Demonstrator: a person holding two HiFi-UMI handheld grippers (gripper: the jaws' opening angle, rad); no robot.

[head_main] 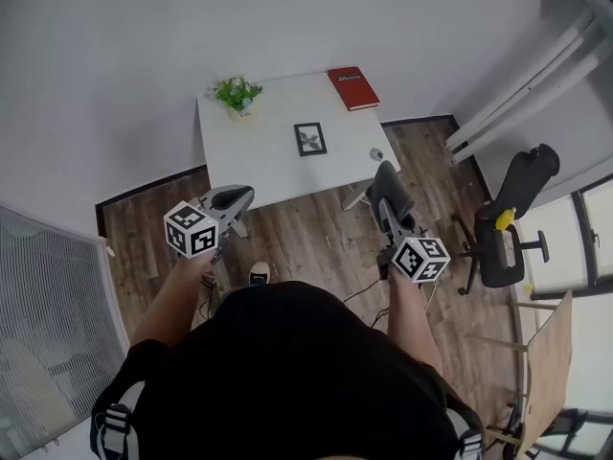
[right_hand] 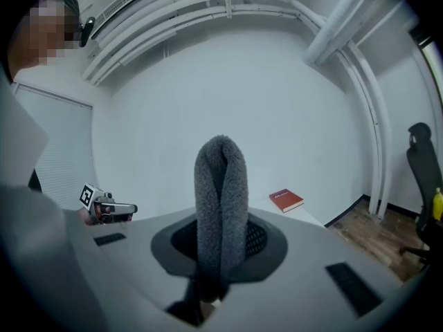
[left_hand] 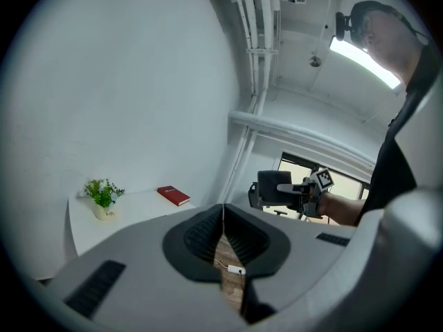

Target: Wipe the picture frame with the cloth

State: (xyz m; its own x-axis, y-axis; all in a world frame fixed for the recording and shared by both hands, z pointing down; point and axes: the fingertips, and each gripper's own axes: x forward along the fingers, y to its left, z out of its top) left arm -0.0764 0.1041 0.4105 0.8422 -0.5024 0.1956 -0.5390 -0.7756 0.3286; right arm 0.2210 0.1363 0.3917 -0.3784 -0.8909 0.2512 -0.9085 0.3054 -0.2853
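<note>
The picture frame [head_main: 309,139], small and dark, lies flat in the middle of the white table [head_main: 249,161]. Neither gripper view shows it. A folded grey cloth [right_hand: 220,199] stands up between the jaws of my right gripper [right_hand: 221,254], which is shut on it. In the head view that gripper [head_main: 386,188] hovers over the floor just off the table's near right corner, the cloth [head_main: 384,176] at its tip. My left gripper [head_main: 237,197] hangs by the table's near left edge. Its jaws [left_hand: 223,209] are shut with nothing between them.
A potted green plant [head_main: 237,94] stands at the table's far left corner and a red book [head_main: 352,87] lies at the far right. A small round object [head_main: 375,153] sits near the right edge. A black office chair [head_main: 512,228] stands to the right on the wood floor.
</note>
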